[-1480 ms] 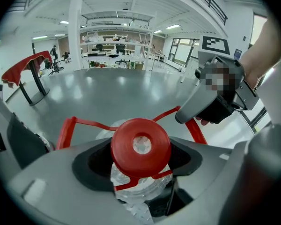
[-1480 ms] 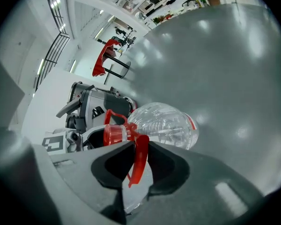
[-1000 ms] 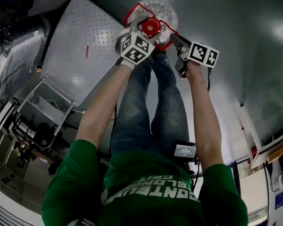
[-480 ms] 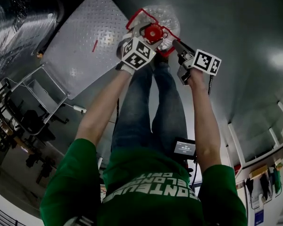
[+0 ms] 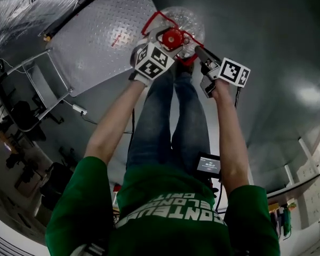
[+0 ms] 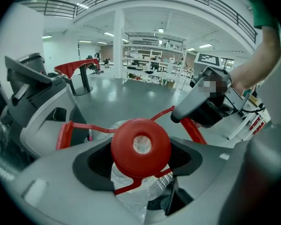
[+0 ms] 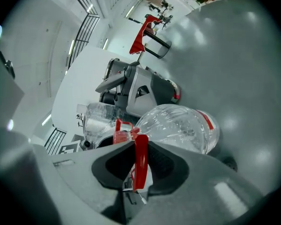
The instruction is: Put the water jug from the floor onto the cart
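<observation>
Up comes the jug [image 5: 191, 17], nearer the cart [image 5: 96, 36], hanging just beside its deck. My left claw [image 6: 140, 161] clenches the neck under the cap [image 6: 140, 146], and my right claw [image 7: 138, 168] pinches the handle [image 7: 141, 158], sharing the weight.

The right tool [image 7: 139, 170] pinched the red handle [image 7: 141, 149] of the clear water jug [image 7: 180, 125], whose body showed beyond the jaws, with grey floor [image 7: 243, 64] behind it.

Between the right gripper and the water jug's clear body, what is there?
Only the red carry handle: the right gripper view shows the right gripper shut on that strap, with the water jug just beyond it.
</observation>
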### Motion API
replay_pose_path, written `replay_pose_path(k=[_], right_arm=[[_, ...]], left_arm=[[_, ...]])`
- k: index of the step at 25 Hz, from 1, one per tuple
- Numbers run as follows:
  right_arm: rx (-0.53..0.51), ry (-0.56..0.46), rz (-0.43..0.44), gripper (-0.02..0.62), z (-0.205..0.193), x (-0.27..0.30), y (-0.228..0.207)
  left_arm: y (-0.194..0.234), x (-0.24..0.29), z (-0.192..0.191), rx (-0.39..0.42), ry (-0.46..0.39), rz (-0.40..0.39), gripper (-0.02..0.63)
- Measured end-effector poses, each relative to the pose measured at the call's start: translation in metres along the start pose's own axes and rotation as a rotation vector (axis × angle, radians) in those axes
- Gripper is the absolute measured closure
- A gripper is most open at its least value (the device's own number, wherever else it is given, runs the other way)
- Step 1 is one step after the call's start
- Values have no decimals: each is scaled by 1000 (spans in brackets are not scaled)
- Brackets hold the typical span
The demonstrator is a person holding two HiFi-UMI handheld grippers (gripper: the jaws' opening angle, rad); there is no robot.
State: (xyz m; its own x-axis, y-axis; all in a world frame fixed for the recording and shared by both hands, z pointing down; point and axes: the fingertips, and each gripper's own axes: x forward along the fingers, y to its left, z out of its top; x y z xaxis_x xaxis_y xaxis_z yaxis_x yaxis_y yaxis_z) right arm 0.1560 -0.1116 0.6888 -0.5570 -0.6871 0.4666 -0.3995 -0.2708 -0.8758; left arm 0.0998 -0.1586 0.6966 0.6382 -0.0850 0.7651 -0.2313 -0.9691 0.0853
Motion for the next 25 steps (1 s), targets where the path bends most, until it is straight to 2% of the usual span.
replay_pose_path(k=[8, 15, 20, 25], right_arm=[[-73, 102, 62, 534, -13, 38, 54], [-108, 207, 111, 534, -42, 65, 92], [-157, 309, 149, 534, -69, 96, 124], [-197, 393, 178, 534, -88, 110, 149]], left_arm=[[35, -56, -14, -105, -62, 110, 265], [49, -106, -42, -178, -59, 200, 265], [63, -149, -75, -265, -58, 281, 265], [67, -181, -91, -326, -60, 363, 265]])
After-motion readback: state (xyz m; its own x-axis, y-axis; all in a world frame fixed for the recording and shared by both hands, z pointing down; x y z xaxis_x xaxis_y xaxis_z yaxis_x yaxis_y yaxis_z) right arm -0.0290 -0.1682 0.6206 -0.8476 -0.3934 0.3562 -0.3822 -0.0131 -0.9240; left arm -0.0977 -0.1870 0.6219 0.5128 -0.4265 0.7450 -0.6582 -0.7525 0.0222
